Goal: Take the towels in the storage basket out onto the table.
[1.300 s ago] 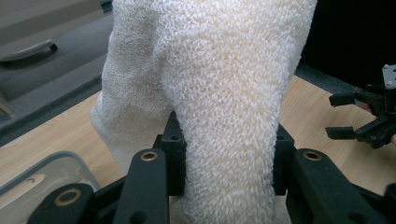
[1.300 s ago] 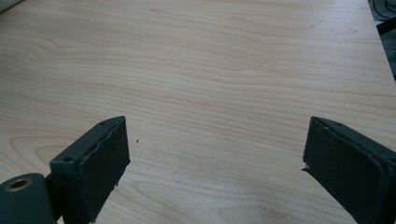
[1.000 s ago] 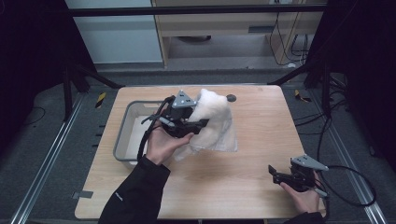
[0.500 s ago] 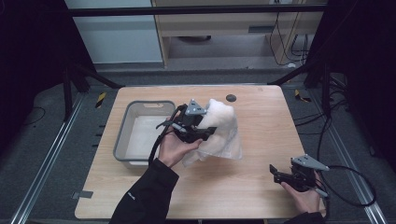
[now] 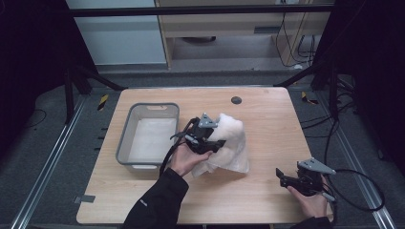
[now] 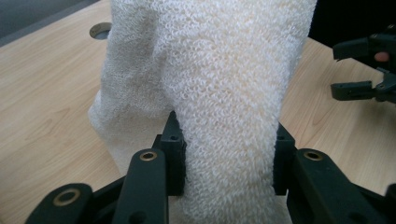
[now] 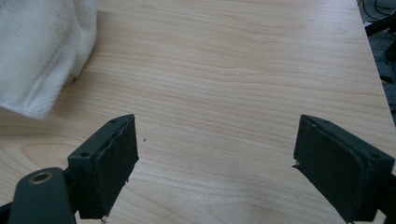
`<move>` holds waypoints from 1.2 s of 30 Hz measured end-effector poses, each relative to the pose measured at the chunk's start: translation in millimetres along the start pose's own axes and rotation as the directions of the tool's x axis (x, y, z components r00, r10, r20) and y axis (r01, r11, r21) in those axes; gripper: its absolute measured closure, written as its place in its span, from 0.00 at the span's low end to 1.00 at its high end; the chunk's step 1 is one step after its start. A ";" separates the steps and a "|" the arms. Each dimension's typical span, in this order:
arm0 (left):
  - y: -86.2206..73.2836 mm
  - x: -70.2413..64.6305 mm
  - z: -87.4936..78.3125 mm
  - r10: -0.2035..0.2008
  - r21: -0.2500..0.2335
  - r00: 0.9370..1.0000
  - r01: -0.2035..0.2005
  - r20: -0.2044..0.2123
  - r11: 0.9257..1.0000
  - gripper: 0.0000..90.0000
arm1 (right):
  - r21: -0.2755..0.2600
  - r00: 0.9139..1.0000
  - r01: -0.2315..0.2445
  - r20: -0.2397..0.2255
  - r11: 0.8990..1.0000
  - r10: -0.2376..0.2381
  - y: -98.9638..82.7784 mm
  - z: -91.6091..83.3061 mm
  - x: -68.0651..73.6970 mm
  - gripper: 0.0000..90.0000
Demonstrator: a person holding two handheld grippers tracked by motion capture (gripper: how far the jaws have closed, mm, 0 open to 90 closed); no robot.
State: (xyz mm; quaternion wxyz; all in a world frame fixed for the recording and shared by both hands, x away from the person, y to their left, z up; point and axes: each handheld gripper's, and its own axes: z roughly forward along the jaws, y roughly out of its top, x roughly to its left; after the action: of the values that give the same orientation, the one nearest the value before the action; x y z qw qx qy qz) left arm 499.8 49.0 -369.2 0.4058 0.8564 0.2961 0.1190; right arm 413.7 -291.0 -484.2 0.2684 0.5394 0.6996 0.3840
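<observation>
My left gripper (image 6: 224,158) is clamped on a white towel (image 6: 219,84), its black jaws pressing a thick fold of the cloth from both sides. Up close along those jaws, the towel is a looped, nubbly terry weave, cream-white, hanging in soft rounded folds that bunch where the jaws squeeze. From the high view the towel (image 5: 229,143) is a crumpled mass near the middle of the table (image 5: 267,119), gathered up at my left gripper (image 5: 210,140) and draping down so its lower edge lies on the pale wood, just right of a grey plastic bin (image 5: 125,143) with rounded corners. Something pale lies in the bin's bottom; I cannot tell what it is. My right gripper (image 5: 282,175) sits near the table's front right corner, well apart from the towel, its jaws spread wide with nothing between them. Its own view shows the smooth, fine wood grain (image 7: 233,84) and a ribbed hem of the towel (image 7: 42,56) at the upper left, detail the high view blurs.
</observation>
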 end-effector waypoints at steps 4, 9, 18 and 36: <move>-7.5 -0.6 10.1 0.003 0.013 1.000 -0.003 0.001 1.000 0.67 | 0.001 1.000 0.005 0.003 1.000 -0.005 -0.1 -0.1 -0.3 0.15; -17.3 -1.0 21.4 -0.006 0.020 1.000 0.006 0.002 1.000 0.66 | 0.002 1.000 0.006 0.001 1.000 -0.006 -0.2 0.1 0.0 0.15; -30.9 -0.5 36.7 -0.011 0.016 1.000 0.011 -0.008 1.000 0.64 | 0.006 1.000 0.004 -0.001 1.000 -0.004 -0.3 -0.1 0.8 0.15; -46.9 8.0 44.2 -0.028 0.004 0.999 0.028 -0.021 1.000 0.53 | 0.006 1.000 0.016 0.000 1.000 -0.016 -0.9 1.2 1.1 0.14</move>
State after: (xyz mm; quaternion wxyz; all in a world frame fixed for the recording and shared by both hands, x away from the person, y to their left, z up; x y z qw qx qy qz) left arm 506.5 49.5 -433.8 0.4025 0.8518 0.3123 0.1217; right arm 413.8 -289.8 -485.6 0.2699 0.5346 0.7051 0.3797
